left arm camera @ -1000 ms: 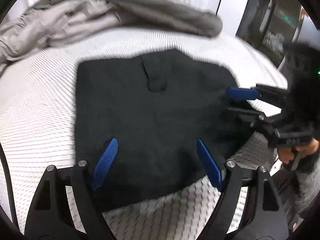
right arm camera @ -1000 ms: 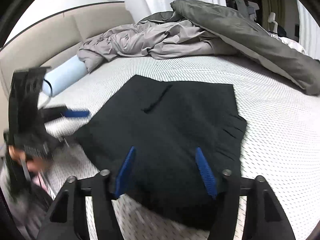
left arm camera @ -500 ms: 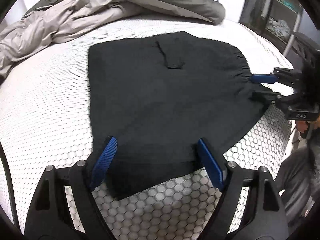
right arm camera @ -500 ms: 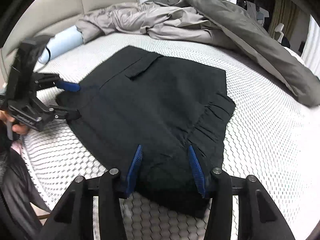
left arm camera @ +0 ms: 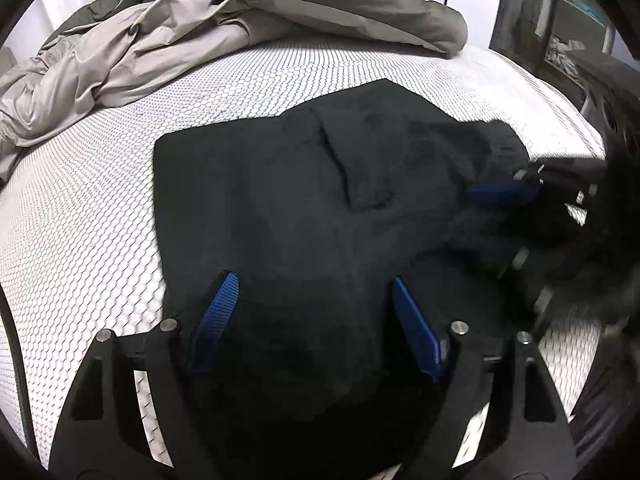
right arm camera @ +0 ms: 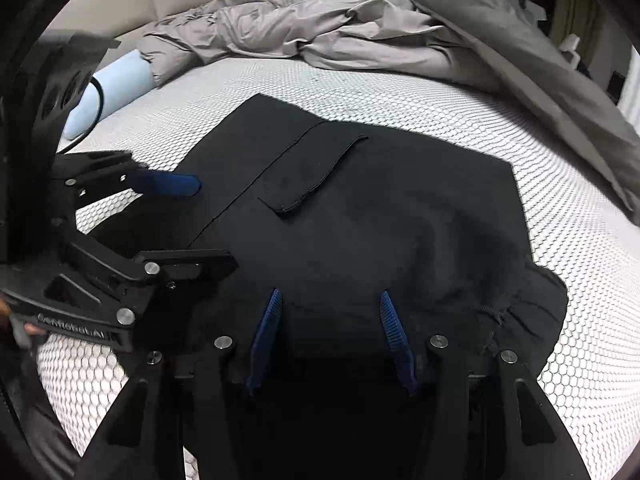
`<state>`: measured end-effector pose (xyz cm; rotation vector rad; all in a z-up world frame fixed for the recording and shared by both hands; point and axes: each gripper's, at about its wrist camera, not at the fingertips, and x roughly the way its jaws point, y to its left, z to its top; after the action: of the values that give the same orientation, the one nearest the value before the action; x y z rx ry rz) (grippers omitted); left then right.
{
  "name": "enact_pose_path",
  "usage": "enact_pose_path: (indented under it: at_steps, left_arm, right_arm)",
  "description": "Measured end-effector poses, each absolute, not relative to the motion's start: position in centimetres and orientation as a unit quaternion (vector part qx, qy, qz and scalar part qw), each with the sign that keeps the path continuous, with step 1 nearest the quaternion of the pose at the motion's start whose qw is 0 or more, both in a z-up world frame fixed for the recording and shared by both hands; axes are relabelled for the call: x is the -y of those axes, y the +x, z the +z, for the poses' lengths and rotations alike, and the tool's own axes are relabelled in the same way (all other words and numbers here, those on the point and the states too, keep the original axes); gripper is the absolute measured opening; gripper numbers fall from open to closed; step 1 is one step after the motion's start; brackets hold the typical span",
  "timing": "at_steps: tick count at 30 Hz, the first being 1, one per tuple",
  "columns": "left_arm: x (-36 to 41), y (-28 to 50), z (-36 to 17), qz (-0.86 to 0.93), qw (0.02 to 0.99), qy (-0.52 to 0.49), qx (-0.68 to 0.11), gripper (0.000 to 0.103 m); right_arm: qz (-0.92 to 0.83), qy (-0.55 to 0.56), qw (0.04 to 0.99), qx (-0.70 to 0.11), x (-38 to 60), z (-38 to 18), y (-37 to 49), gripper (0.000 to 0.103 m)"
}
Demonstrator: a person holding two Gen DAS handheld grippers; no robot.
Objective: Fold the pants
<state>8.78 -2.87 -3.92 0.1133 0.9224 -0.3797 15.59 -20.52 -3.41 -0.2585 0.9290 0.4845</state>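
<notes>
meanwhile folded black fabric pants (right arm camera: pixel 360 216) lying on white honeycomb-patterned bed (right arm camera: pixel 568 248), left claw (left arm camera: pixel 316 320) gaping wide over them, right claw (right arm camera: pixel 328 332) opening, cloth between its blue pads (right arm camera: pixel 394 332)

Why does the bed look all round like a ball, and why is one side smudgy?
Left wrist view: the fisheye lens bends the bed into a dome, and the right gripper at the right edge is motion-blurred. Right wrist view: same bending, sharper; the pants are so dark their folds barely show.
</notes>
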Motion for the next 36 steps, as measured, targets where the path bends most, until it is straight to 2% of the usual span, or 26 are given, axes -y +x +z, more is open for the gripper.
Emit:
enact_pose_path:
  at_steps: [2, 4, 7, 12, 17, 19, 22, 23, 26, 29, 32, 36]
  left_arm:
    - [1.9, 8.4, -3.9, -0.184, 0.876, 0.044, -0.444, 0.078]
    - [1.5, 7.8, -3.8, -0.178, 0.875, 0.047, -0.447, 0.078]
    - [0.9, 7.7, -2.5, -0.167, 0.876, 0.025, -0.451, 0.071]
    - [1.5, 8.8, -0.1, -0.166, 0.894, 0.004, -0.415, 0.07]
    - [2.7, 11.9, -3.7, -0.146, 0.876, 0.035, -0.458, 0.071]
    - [2.3, 11.5, -3.5, -0.162, 0.878, 0.042, -0.449, 0.071]
    - [0.4, 11.0, -3.1, -0.173, 0.874, 0.02, -0.453, 0.072]
    - [-0.4, 10.8, -3.2, -0.178, 0.872, 0.005, -0.455, 0.071]
    - [-1.5, 10.2, -3.2, -0.162, 0.874, 0.002, -0.458, 0.071]
    - [-2.1, 10.3, -1.8, -0.144, 0.88, -0.013, -0.453, 0.063]
    - [-1.7, 10.8, 0.0, -0.154, 0.894, -0.018, -0.421, 0.063]
    - [-0.8, 13.6, -0.6, -0.139, 0.892, -0.034, -0.429, 0.063]
  right_arm:
    - [0.208, -0.13, 0.863, -0.442, 22.0, -3.0, 15.1, 0.049]
    - [0.194, -0.122, 0.872, -0.433, 24.3, -2.4, 14.0, 0.041]
    - [0.181, -0.095, 0.878, -0.432, 25.7, -1.4, 13.3, 0.043]
    - [0.2, -0.064, 0.885, -0.416, 23.4, 0.5, 14.4, 0.052]
    - [0.205, -0.074, 0.859, -0.463, 19.4, -1.9, 18.5, 0.055]
    - [0.199, -0.1, 0.849, -0.479, 18.8, -3.7, 19.5, 0.055]
    - [0.158, -0.144, 0.857, -0.469, 20.3, -3.0, 18.6, 0.055]
    - [0.138, -0.154, 0.863, -0.462, 21.7, -2.7, 18.2, 0.047]
    - [0.163, -0.121, 0.866, -0.458, 24.4, -2.2, 17.1, 0.046]
    - [0.162, -0.118, 0.875, -0.441, 24.2, -1.4, 16.7, 0.05]
    - [0.181, -0.059, 0.879, -0.438, 24.4, -0.7, 17.7, 0.05]
    - [0.167, -0.041, 0.882, -0.438, 22.4, -0.4, 20.3, 0.051]
